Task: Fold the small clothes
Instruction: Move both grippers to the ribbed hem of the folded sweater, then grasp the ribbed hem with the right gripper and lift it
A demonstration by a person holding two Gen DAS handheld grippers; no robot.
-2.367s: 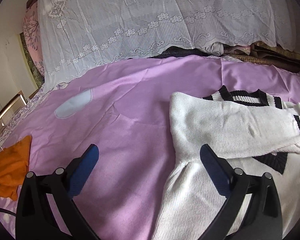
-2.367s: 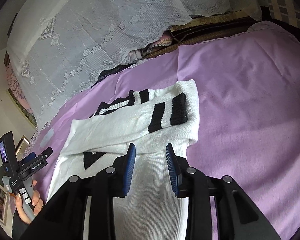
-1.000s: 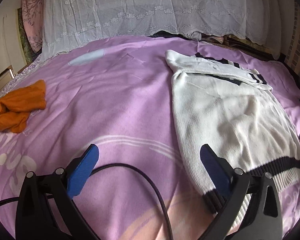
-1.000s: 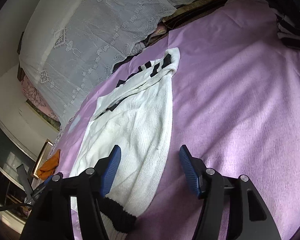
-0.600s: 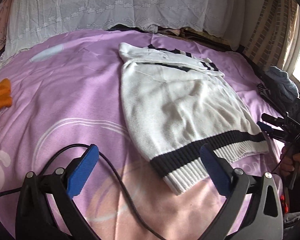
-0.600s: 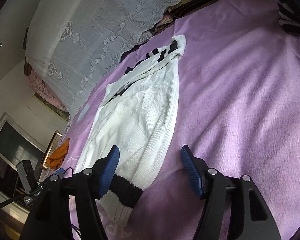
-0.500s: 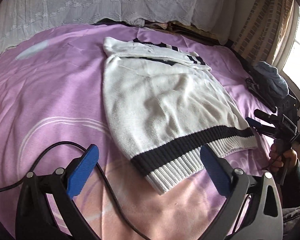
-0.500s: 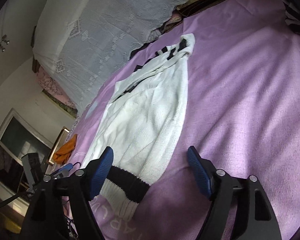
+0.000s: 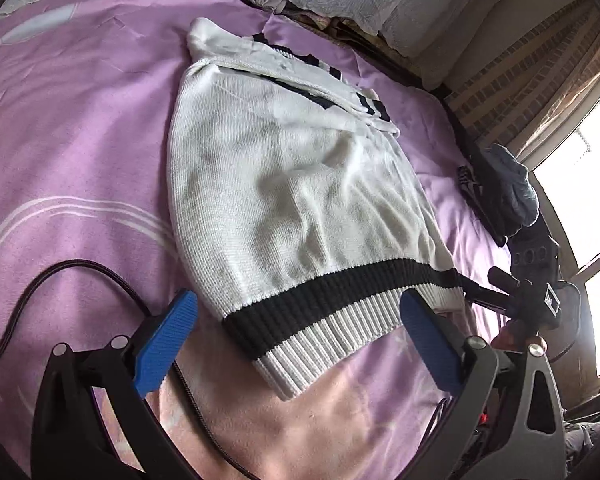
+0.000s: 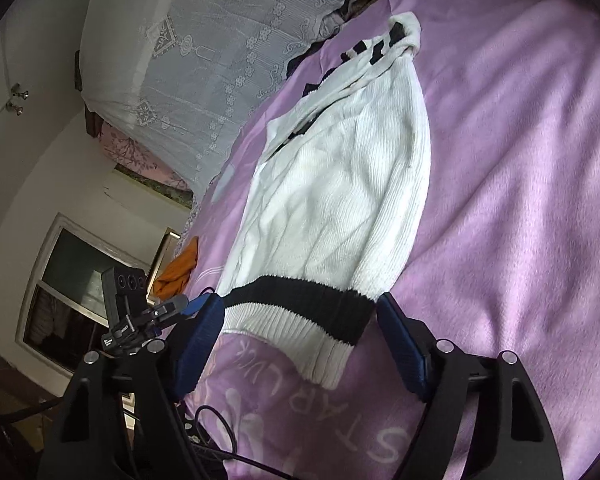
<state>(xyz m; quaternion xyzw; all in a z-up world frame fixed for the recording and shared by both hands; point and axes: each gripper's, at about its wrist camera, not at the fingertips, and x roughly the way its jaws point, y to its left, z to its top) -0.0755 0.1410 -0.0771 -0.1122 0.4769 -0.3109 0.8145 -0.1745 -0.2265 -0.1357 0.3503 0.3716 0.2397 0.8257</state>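
purple bed cover with a pale printed pattern [image 9: 80,128] fills both views, a thin black cable [image 9: 80,270] looped on it at the left of the left wrist view. left gripper [image 9: 298,338] has its blue-padded fingers [image 9: 166,342] wide apart, nothing between the pads; the ribbed hem sits just ahead of the gap, not touched. white knit sweater with a black band above the ribbed hem [image 9: 292,184] lies flat on the cover, sleeves folded across the chest at the far end, black-striped cuffs visible there, hem nearest the grippers. right of it, the other handheld unit shows at the sweater's hem corner, and a dark grey bundle of cloth [image 9: 508,188] sits near the bed's edge. in the right wrist view, an orange crumpled cloth [image 10: 178,270] lies well apart from the sweater at far left. right gripper [image 10: 300,338] straddles the hem's right corner, jaws closing, hem between the pads but not pressed. white lace drape [image 10: 204,60] hangs behind the bed.
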